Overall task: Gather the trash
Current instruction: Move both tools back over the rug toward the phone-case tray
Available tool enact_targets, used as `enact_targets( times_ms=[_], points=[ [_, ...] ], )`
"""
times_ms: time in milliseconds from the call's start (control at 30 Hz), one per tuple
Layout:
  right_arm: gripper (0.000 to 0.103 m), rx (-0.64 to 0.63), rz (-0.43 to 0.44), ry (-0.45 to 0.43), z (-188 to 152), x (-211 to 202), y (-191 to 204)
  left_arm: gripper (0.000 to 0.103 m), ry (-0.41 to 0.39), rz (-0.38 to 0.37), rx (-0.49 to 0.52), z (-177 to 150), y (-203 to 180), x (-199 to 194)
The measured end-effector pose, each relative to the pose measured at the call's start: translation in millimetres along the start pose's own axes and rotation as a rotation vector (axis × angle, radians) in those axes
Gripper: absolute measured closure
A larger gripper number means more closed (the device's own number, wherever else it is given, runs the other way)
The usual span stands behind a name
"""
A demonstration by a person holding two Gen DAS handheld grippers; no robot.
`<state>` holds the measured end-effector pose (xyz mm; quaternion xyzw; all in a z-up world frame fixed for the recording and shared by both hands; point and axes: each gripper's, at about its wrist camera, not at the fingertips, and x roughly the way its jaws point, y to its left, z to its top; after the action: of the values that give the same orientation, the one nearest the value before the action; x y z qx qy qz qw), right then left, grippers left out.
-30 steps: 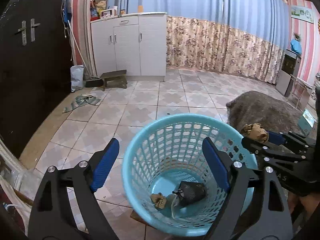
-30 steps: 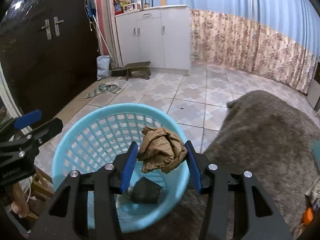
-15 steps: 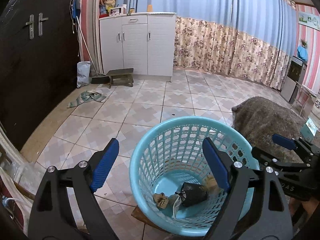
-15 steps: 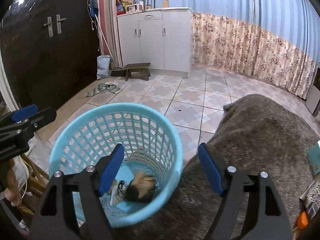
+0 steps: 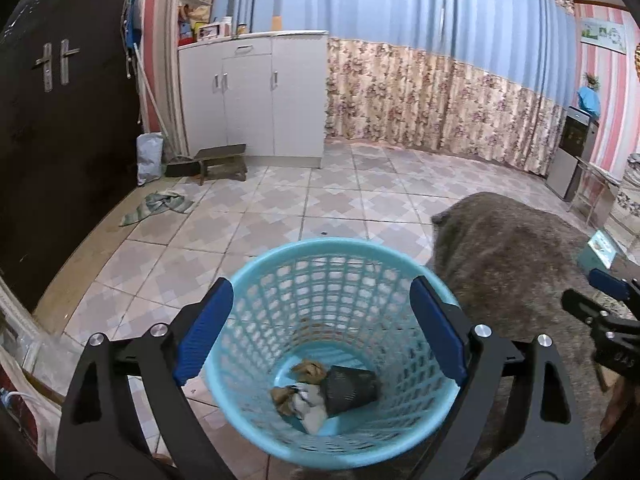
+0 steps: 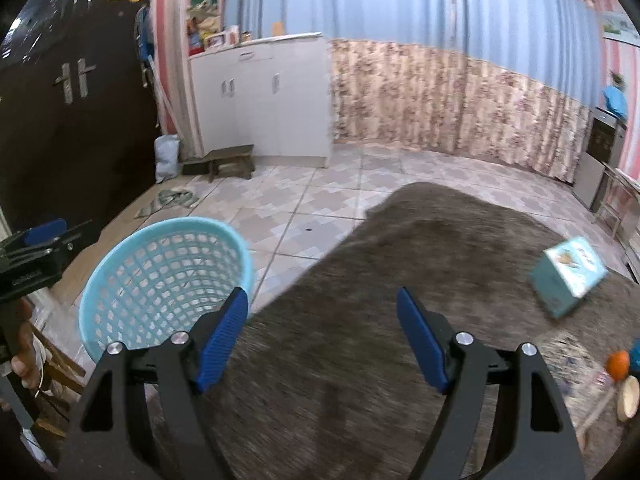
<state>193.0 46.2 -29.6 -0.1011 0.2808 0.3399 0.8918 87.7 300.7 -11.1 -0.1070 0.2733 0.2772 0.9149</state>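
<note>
Crumpled trash (image 5: 316, 394) lies at the bottom of the blue basket (image 5: 256, 276), straight ahead between the left claw (image 5: 322, 336) fingers, both claws released and empty; only the right claw (image 6: 322, 336) view shows a teal box (image 6: 568, 278) on the grey rug (image 6: 400, 300) to its right

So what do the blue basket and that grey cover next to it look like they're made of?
The basket looks like moulded plastic: smooth, slightly glossy turquoise, with a regular lattice of holes in its wall. The cover looks like a soft fuzzy fabric, perhaps fleece or plush: matte grey-brown and draped with rounded edges. Motion blur hides its weave.
</note>
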Motion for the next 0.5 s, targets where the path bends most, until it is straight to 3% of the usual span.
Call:
enact_targets(
  times_ms=[100, 333, 500],
  points=[
    [0.017, 0.024, -0.042, -0.026, -5.2, -25.8, -30.3, 0.011, -0.011, -0.02, 0.012, 0.7, -21.9, -5.6],
    [0.016, 0.127, -0.172, -0.051, -28.1, -84.5, -116.6, 0.007, 0.003, -0.108, 0.059, -10.3, -92.3, -12.9],
    [0.016, 0.148, -0.3, -0.027, -63.5, -112.4, -170.6, 0.006, 0.029, -0.18, 0.114, -25.2, -147.6, -15.6]
  ],
)
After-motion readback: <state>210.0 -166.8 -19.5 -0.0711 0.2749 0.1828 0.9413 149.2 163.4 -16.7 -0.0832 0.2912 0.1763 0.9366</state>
